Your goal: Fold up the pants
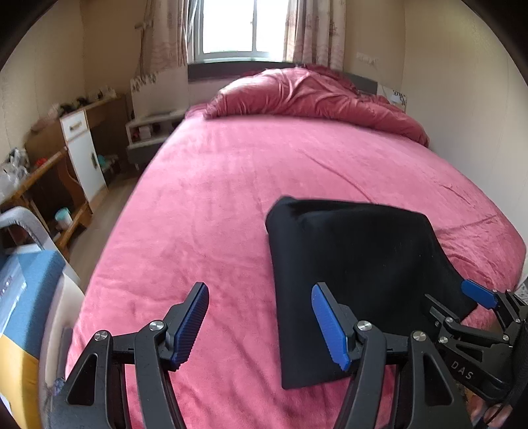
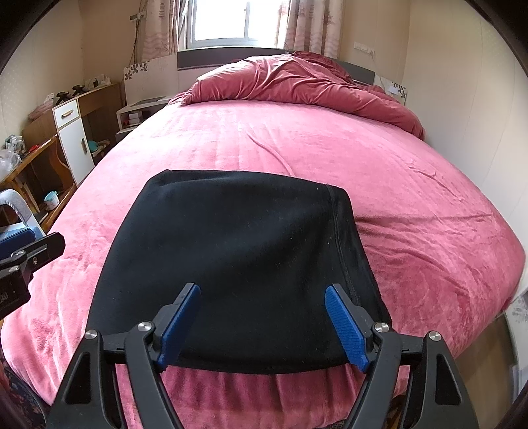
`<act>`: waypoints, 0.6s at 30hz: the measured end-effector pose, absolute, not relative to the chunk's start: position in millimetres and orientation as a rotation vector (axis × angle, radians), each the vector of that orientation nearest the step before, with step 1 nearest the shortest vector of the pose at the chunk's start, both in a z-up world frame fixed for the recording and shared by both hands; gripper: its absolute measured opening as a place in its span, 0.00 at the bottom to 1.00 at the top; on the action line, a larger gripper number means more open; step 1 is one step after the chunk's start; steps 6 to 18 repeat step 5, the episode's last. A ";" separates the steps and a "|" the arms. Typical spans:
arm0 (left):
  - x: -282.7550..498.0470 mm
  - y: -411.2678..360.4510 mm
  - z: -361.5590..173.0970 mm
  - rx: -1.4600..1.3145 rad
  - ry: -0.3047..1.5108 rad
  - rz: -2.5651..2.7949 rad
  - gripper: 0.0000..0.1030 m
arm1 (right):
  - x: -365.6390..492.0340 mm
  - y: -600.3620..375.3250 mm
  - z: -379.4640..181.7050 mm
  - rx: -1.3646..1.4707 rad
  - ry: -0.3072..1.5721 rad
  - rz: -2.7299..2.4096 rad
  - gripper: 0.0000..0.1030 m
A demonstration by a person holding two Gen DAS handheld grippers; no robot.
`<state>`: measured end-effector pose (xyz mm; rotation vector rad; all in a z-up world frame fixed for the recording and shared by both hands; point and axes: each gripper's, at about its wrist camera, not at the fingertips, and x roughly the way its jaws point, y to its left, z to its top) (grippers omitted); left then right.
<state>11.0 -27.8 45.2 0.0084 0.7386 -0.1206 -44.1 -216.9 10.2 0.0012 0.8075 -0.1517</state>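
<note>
Here the black pants lie folded into a compact rectangle on the pink bed, at its near end and toward its right side, one short edge just at the foot edge. The right gripper hangs above the pants' near edge, fingers spread wide with nothing between them. The left gripper hovers just left of the pants over bare blanket, fingers likewise wide and empty. A crumpled pink duvet sits at the bed's far end, under the window
</note>
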 end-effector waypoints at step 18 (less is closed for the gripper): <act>13.7 -26.1 44.0 -0.026 0.734 -0.175 0.56 | -42.4 -220.1 5.8 0.014 0.822 -0.151 0.76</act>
